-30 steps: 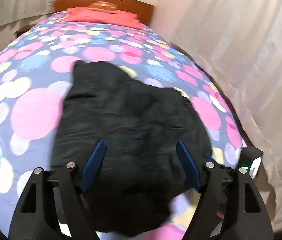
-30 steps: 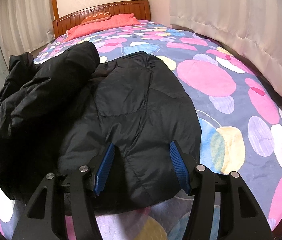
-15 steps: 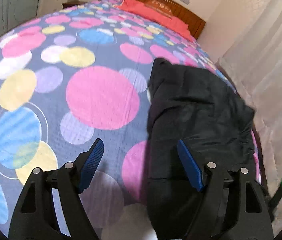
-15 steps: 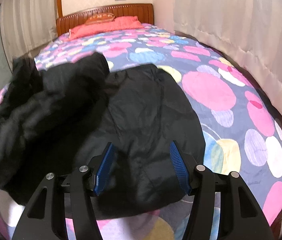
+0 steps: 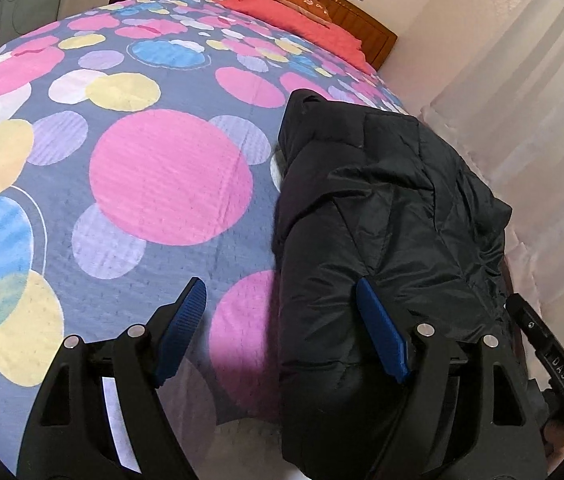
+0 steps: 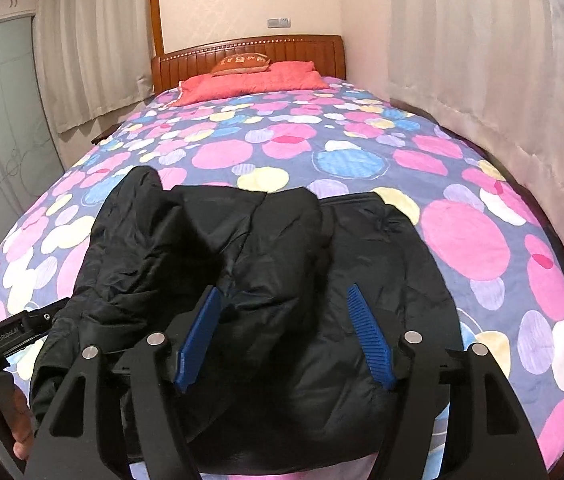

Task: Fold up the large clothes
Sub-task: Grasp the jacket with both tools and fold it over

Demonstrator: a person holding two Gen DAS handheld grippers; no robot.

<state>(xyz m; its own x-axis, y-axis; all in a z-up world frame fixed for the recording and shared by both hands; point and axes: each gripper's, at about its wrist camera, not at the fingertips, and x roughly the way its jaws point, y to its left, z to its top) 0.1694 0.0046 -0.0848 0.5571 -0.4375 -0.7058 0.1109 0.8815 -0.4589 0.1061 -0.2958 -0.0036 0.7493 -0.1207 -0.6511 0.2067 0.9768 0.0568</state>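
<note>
A black puffer jacket (image 6: 266, 280) lies folded in on itself on the bed's near end; in the left wrist view it (image 5: 381, 240) fills the right half. My left gripper (image 5: 282, 300) is open and empty, straddling the jacket's left edge just above the bedspread. My right gripper (image 6: 285, 304) is open and empty, hovering over the middle of the jacket. The left gripper's body (image 6: 6, 336) and the hand holding it show at the lower left of the right wrist view.
The bedspread (image 5: 122, 160) is blue-grey with pink, yellow and blue circles. Red pillows (image 6: 250, 80) and a wooden headboard (image 6: 250, 52) stand at the far end. Pale curtains (image 6: 481, 80) hang close along the right side.
The left gripper swung left off the jacket's middle to its left edge. The right gripper rose and pulled back, and the raised jacket part now lies folded over the body.
</note>
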